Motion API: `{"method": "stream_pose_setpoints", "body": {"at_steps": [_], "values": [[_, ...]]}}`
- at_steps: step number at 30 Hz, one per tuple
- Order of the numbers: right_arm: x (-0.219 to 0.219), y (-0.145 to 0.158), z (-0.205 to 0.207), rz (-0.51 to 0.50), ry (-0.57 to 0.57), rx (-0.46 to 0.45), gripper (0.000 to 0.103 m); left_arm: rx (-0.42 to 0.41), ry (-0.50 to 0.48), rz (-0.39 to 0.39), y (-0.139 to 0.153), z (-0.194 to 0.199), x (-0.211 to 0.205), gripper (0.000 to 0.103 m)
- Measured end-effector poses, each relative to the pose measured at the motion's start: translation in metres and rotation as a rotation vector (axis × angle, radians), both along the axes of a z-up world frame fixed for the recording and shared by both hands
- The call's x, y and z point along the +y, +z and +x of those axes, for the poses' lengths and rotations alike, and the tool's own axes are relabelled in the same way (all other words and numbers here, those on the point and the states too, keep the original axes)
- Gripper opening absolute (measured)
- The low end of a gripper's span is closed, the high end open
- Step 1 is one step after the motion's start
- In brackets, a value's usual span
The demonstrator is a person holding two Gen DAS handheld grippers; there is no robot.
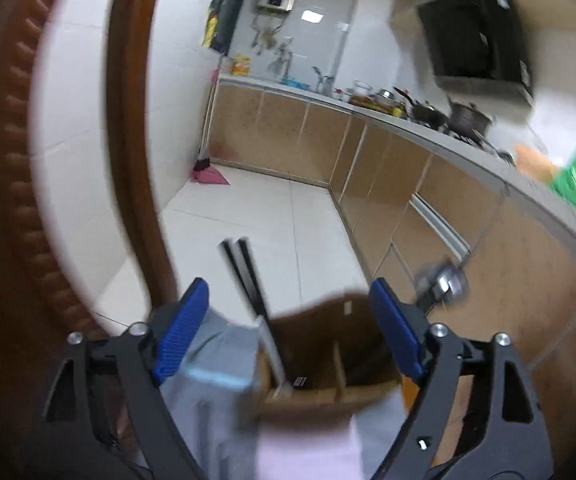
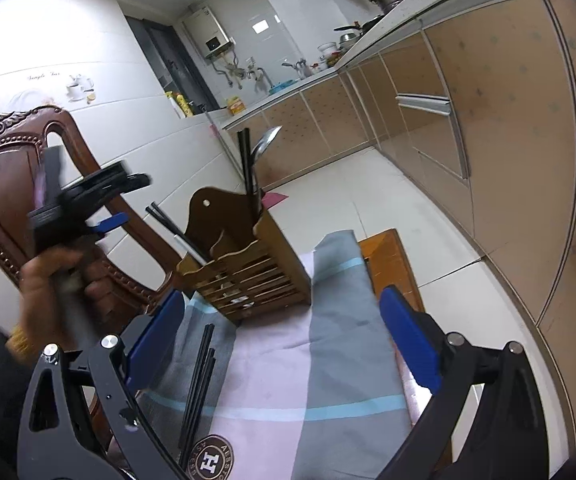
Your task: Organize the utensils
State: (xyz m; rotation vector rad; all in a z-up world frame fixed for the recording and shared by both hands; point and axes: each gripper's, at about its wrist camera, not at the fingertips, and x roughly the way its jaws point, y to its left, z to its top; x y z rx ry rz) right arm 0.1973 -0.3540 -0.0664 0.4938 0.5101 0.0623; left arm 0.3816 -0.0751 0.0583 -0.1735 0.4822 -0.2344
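Note:
A wooden utensil holder [image 2: 256, 268] stands on a grey-and-pink cloth [image 2: 311, 360]. A pair of black chopsticks [image 2: 168, 226] leans out of its left compartment. A metal spoon [image 2: 266, 142] and dark chopsticks [image 2: 246, 160] stand in its right compartment. Another pair of black chopsticks [image 2: 200, 384] lies on the cloth before it. My left gripper [image 1: 289, 320] is open and empty above the holder [image 1: 327, 352]; it also shows in the right wrist view [image 2: 112, 220]. My right gripper [image 2: 284, 344] is open and empty over the cloth.
A carved wooden chair [image 2: 12, 168] stands at the left. Kitchen cabinets [image 2: 507, 128] run along the right, with pots on the counter [image 1: 467, 120]. A small wooden table [image 2: 391, 264] bears the cloth. White floor tiles [image 1: 268, 220] lie beyond.

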Motion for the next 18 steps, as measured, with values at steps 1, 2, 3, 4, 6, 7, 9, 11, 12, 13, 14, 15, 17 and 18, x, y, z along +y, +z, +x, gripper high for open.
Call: {"method": "stream_pose_setpoints", "body": {"at_steps": [1,2,3,4,6,7,9,11,12,13,14,15,17,18], "values": [[0.002,0.001,0.0,-0.004,0.004,0.002,0.096,-0.016,-0.006,0.036,0.0,-0.024,0.006,0.094],[0.003,0.002,-0.001,-0.008,0.002,0.0,0.096,-0.015,-0.006,0.071,-0.004,-0.042,0.01,0.096],[0.004,0.003,-0.002,-0.012,-0.001,-0.001,0.096,0.002,-0.004,0.103,-0.01,-0.053,0.01,0.096],[0.005,0.004,-0.002,-0.011,0.0,-0.001,0.096,0.044,0.002,0.161,-0.023,-0.065,0.009,0.096],[0.005,0.006,-0.003,-0.006,0.004,0.001,0.096,0.129,-0.016,0.272,-0.062,-0.081,0.004,0.096],[0.005,0.006,-0.004,-0.006,0.002,0.004,0.096,0.163,-0.015,0.309,-0.078,-0.082,0.003,0.096],[0.004,0.007,-0.005,0.001,0.0,0.012,0.096,0.308,-0.023,0.364,-0.126,-0.077,-0.004,0.091],[0.002,0.007,-0.007,0.021,-0.001,0.018,0.096,0.395,-0.034,0.393,-0.167,-0.078,-0.003,0.078],[0.002,0.008,-0.007,0.027,0.003,0.021,0.096,0.436,-0.037,0.402,-0.185,-0.076,-0.002,0.072],[0.002,0.009,-0.008,0.028,0.005,0.019,0.096,0.478,-0.04,0.389,-0.197,-0.072,-0.001,0.064],[0.002,0.01,-0.01,0.025,0.006,0.016,0.096,0.51,-0.041,0.361,-0.206,-0.069,0.001,0.057],[0.002,0.011,-0.011,0.018,0.008,0.012,0.096,0.531,-0.032,0.343,-0.213,-0.067,0.004,0.055],[0.001,0.012,-0.012,0.01,0.01,0.006,0.096,0.543,-0.002,0.308,-0.22,-0.066,0.009,0.054],[0.001,0.012,-0.013,0.012,0.011,0.008,0.096,0.55,0.003,0.294,-0.221,-0.066,0.009,0.052]]}}
